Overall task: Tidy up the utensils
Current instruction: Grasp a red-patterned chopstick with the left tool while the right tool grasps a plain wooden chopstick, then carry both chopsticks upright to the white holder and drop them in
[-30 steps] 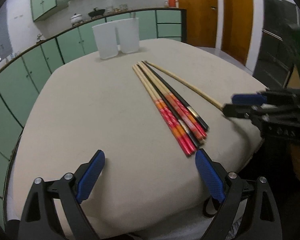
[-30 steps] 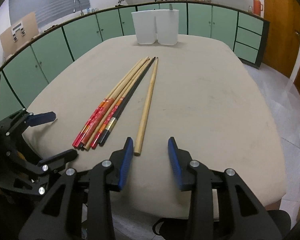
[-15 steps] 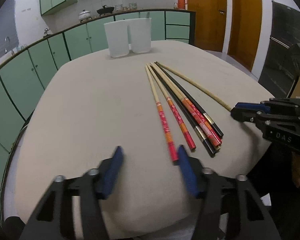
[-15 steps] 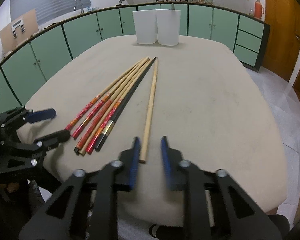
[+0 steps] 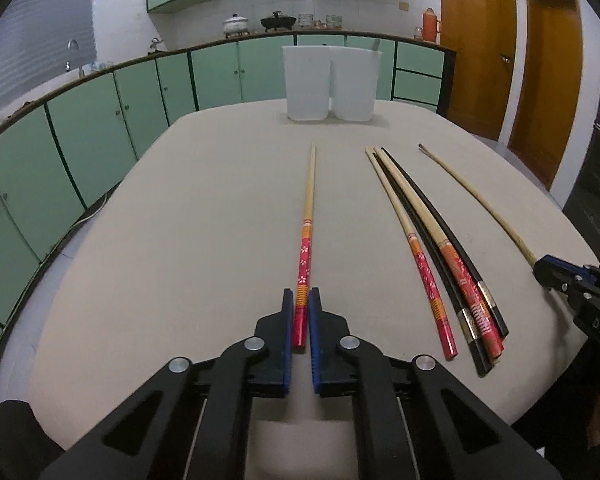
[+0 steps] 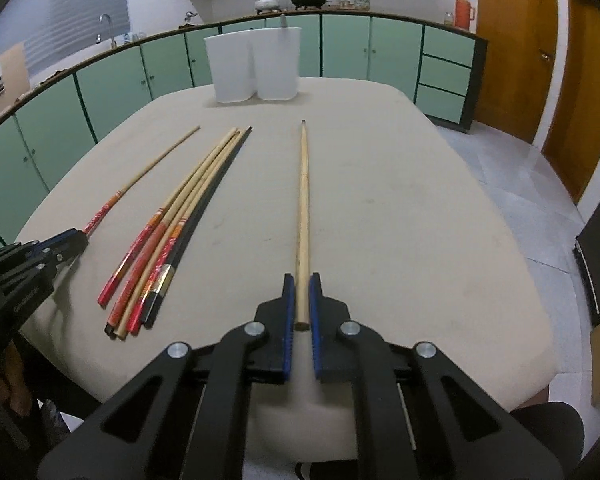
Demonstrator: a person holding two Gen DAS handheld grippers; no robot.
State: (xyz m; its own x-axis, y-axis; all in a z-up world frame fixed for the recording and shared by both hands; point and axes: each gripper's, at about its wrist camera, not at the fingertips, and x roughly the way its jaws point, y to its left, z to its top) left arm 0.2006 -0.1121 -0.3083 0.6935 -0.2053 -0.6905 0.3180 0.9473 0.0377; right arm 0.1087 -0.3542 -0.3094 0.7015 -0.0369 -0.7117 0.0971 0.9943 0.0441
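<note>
Red-patterned chopstick [image 5: 305,256] now sits clamped at its near end in the left hand-held gripper [image 5: 300,312], whose jaws have just been closing, pulled left of the bundle [image 5: 440,248] on the tabletop [image 5: 180,220]. Rightward, the right hand-held gripper [image 6: 301,300] pinches the plain wooden chopstick [image 6: 303,208]. Both look ready for the far white holders [image 5: 330,82].

Your right gripper [image 6: 301,290] pinches the plain wooden chopstick [image 6: 303,200]; the chopstick bundle [image 6: 172,236] lies left.
</note>
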